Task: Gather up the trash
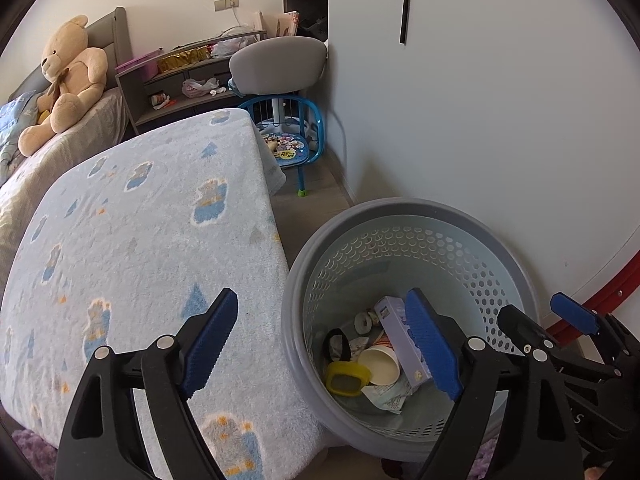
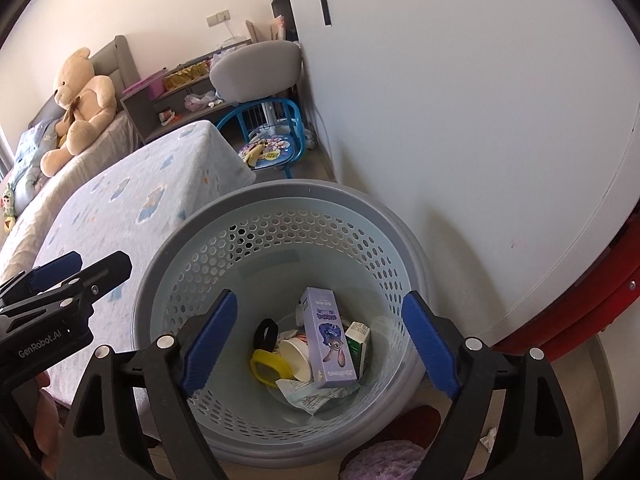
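A grey perforated waste basket [image 2: 280,192] stands on the floor between the bed and the white wall. Inside it lie a purple carton [image 2: 326,340], a paper cup [image 2: 296,356], a yellow ring-shaped item [image 2: 270,368], a small green and white box [image 2: 358,344] and a crumpled wrapper [image 2: 316,394]. My right gripper [image 2: 321,298] hangs open over the basket's mouth with nothing between its blue pads. My left gripper [image 1: 322,296] is open and empty too, straddling the bed's edge and the basket [image 1: 400,204] rim. Each gripper shows in the other's view: right gripper [image 1: 532,308], left gripper [image 2: 100,260].
A bed with a blue-patterned blanket [image 1: 140,240] runs along the basket's left. A teddy bear [image 1: 68,76] sits at its head. A blue child's chair [image 1: 288,140], a grey chair and a cluttered shelf stand beyond. A purple rug [image 2: 384,460] and a paper scrap [image 2: 490,438] lie nearby.
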`<state>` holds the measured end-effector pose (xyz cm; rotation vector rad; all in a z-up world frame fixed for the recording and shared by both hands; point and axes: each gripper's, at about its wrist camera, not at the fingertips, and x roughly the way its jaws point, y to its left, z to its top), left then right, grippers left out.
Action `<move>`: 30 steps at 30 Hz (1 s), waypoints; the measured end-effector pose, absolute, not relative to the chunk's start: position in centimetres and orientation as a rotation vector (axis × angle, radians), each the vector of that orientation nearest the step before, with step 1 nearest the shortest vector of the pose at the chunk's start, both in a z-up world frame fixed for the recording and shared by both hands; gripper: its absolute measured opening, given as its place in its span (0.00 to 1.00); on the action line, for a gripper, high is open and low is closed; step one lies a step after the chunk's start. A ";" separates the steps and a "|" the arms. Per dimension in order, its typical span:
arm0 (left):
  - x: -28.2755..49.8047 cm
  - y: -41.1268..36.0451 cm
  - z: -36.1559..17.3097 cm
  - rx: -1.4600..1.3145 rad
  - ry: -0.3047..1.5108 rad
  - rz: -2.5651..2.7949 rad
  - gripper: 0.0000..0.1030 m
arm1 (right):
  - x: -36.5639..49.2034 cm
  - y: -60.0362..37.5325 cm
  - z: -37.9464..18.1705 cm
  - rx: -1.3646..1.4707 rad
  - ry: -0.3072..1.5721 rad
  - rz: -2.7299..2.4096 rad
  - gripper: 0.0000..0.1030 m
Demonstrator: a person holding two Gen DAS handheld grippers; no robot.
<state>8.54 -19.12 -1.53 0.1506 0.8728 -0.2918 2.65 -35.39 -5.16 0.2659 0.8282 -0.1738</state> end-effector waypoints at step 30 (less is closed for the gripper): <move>8.5 -18.5 -1.4 0.152 0.871 -0.252 0.81 | 2.8 -34.9 -5.1 0.235 0.823 -0.188 0.86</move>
